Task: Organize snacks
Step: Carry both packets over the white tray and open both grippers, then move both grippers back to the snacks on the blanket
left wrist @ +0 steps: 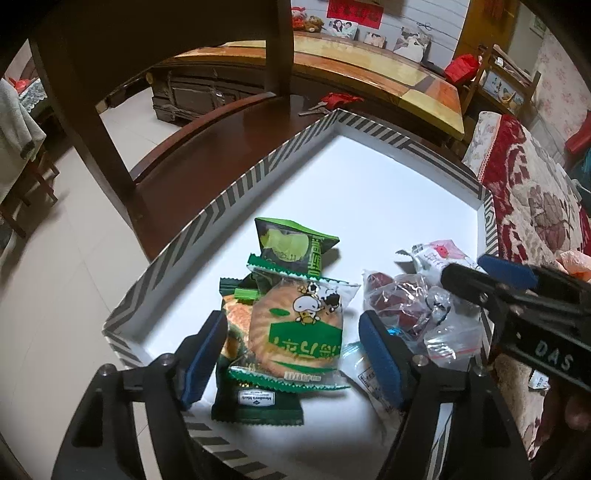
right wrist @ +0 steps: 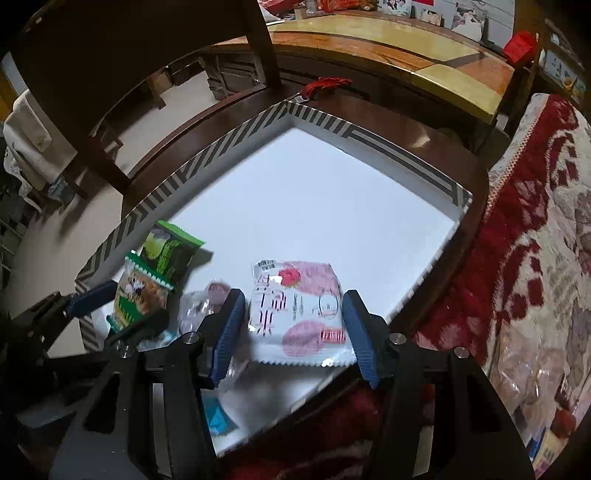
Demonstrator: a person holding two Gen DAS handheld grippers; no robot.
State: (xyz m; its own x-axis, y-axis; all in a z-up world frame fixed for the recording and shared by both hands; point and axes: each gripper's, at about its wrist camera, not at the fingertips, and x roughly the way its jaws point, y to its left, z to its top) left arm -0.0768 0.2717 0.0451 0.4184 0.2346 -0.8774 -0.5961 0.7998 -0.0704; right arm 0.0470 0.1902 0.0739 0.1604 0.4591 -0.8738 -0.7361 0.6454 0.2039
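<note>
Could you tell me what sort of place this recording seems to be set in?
Most likely a home living or dining room. A dark wooden chair stands by the striped tray of snacks, a long wooden table holds framed photos, and a red patterned blanket lies alongside.

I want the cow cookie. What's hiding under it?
Under the cow cookie packet lie a dark green packet and an orange-patterned packet, inside the striped box. Their middles are covered.
</note>
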